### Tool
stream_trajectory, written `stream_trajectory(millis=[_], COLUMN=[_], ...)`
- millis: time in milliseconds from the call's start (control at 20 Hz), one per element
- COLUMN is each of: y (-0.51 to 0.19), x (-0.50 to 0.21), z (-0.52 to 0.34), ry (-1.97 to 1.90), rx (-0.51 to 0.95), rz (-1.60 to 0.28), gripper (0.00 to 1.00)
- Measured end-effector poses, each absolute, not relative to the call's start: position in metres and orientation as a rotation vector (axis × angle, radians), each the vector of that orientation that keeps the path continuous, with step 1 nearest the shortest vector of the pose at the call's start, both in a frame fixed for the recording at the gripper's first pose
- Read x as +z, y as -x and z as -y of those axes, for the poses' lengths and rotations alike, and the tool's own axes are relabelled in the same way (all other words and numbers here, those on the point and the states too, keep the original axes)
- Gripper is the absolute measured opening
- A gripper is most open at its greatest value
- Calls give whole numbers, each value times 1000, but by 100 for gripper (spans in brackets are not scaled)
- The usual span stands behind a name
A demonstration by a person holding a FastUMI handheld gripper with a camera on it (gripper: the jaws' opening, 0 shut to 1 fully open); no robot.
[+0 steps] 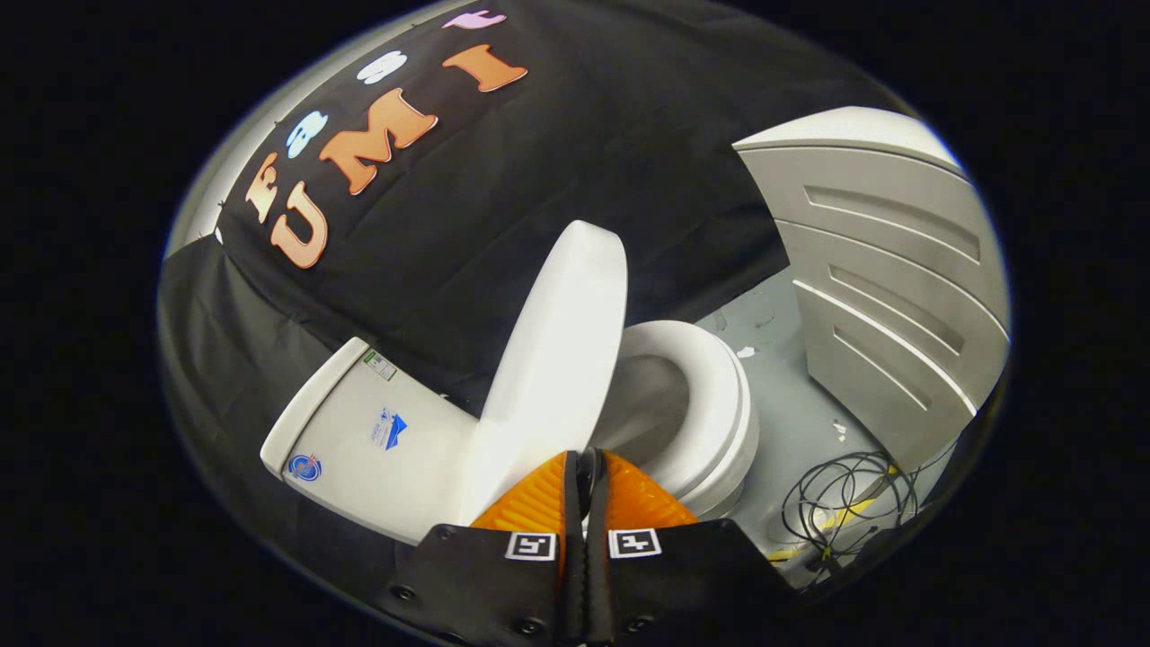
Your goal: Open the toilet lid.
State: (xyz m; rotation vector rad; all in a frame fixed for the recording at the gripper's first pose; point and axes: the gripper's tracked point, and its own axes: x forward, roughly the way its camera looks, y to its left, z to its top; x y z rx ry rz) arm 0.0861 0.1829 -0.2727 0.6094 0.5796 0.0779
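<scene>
Black cloth hangs as the booth's wall across the back, and a pale grey floor (791, 404) with a few small white flecks spreads below it on the right. On the left sits the toilet's white tank (359, 440), a smooth glossy ceramic box with rounded corners and three small stickers on its face. Next to it the toilet lid (548, 359) stands raised, tilted up off the seat and leaning toward the tank; it is a smooth white oval, seen nearly edge-on. Right of the lid lies the white seat ring (710, 404), thick and rounded, around the shadowed grey hollow of the bowl.

The gripper (588, 476) points forward and slightly down at the toilet, canted so that the whole scene looks tilted. Its two orange fingers (539, 499), ribbed on their outer faces and wedge-shaped, rise from black housings carrying square black-and-white markers. The jaws are drawn together with only a thin dark slit between them, and nothing can be seen clamped in it. Their tips sit right at the lower edge of the lid, where it meets the seat; whether they touch it cannot be told.

Further right, a tangle of thin black cable (844, 503) lies coiled on the floor. Beyond it stands a grey cabinet (889, 288) with slanted raised ribs on its panel.
</scene>
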Motion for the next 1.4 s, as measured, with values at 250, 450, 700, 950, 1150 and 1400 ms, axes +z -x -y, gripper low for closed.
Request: stream_trajectory(millis=[250,450,700,950,1150,1400], y=[-87,-88,-88,-89,-89,-90], x=[-257,-249,-233,-209,-195,-173], z=[-193,-198,-207,-226,-238,-260], ry=[-545,-503,-423,-323,-268,-164], rx=[60,55,47,32,15,1], rz=[-557,-549,-542,-518,-500,-470], gripper=[8,8,8,8,8,8])
